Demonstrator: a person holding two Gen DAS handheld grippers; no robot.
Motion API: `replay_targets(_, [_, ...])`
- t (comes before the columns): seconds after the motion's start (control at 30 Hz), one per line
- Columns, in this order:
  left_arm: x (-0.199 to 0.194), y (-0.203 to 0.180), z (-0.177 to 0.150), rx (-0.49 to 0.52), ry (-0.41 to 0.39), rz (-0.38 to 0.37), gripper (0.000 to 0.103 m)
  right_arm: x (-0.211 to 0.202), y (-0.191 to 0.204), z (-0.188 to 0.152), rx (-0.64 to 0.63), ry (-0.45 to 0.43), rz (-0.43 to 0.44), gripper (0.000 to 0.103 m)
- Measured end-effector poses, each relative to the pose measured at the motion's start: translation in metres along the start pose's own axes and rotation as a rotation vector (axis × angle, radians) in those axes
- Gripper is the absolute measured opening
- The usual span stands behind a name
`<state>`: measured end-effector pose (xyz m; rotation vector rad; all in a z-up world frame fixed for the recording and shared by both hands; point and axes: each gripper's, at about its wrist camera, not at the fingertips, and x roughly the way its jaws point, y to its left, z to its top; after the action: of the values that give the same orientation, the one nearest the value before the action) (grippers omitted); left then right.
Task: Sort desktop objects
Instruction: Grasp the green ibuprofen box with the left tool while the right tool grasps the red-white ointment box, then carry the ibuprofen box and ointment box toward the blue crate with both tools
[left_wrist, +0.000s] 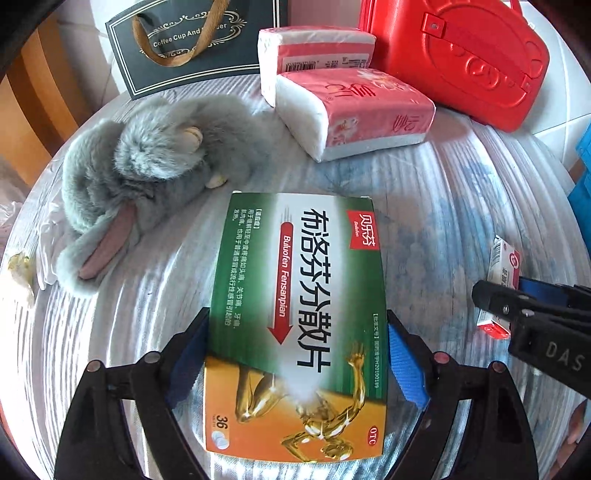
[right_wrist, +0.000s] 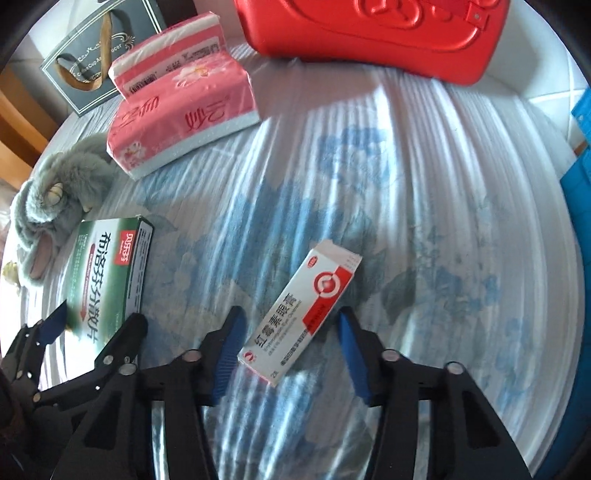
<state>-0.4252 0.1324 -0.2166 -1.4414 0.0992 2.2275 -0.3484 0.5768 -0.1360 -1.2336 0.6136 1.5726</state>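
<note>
Two medicine boxes lie on the round surface (right_wrist: 424, 155) with its blue-and-white patterned cover, each with a gripper over it. The left gripper (left_wrist: 295, 365) has its fingers (left_wrist: 408, 369) spread wide along both long sides of the green and orange medicine box (left_wrist: 295, 314); whether the blue pads actually press on the carton cannot be told. The right gripper (right_wrist: 288, 350) straddles the near end of the small white and red ointment box (right_wrist: 303, 314), which lies slantwise; one pad touches or nearly touches a near corner, while the other stands clear of it, so the box is not clamped. Farther back sit a grey plush rabbit (left_wrist: 147, 162) just beside the green box, two pink tissue packs (left_wrist: 354, 110) stacked one against the other, a red case (left_wrist: 461, 59), and a dark gift bag (left_wrist: 184, 48) with a gold ribbon handle.
</note>
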Motion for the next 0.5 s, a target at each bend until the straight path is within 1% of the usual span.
replay_targets(0.07, [-0.001, 0.000, -0.001, 0.000, 0.009, -0.009, 0.087, -0.001, -0.002, -0.001, -0.007, -0.012, -0.020, 0.033])
replay_targets(0.13, [-0.005, 0.000, -0.004, -0.004, 0.008, -0.009, 0.087, -0.005, -0.005, -0.004, 0.000, -0.014, -0.011, 0.028])
replay_targets(0.17, [-0.014, 0.006, 0.002, -0.002, 0.002, -0.007, 0.087, -0.008, -0.007, -0.007, 0.000, -0.019, -0.006, 0.027])
replay_targets(0.3, [-0.039, 0.004, -0.004, 0.009, -0.036, -0.010, 0.087, -0.029, -0.012, -0.018, -0.004, -0.045, 0.014, 0.027])
replay_targets(0.5, [-0.096, -0.009, -0.017, 0.017, -0.114, -0.027, 0.087, -0.087, -0.014, -0.045, -0.019, -0.139, 0.043, 0.027])
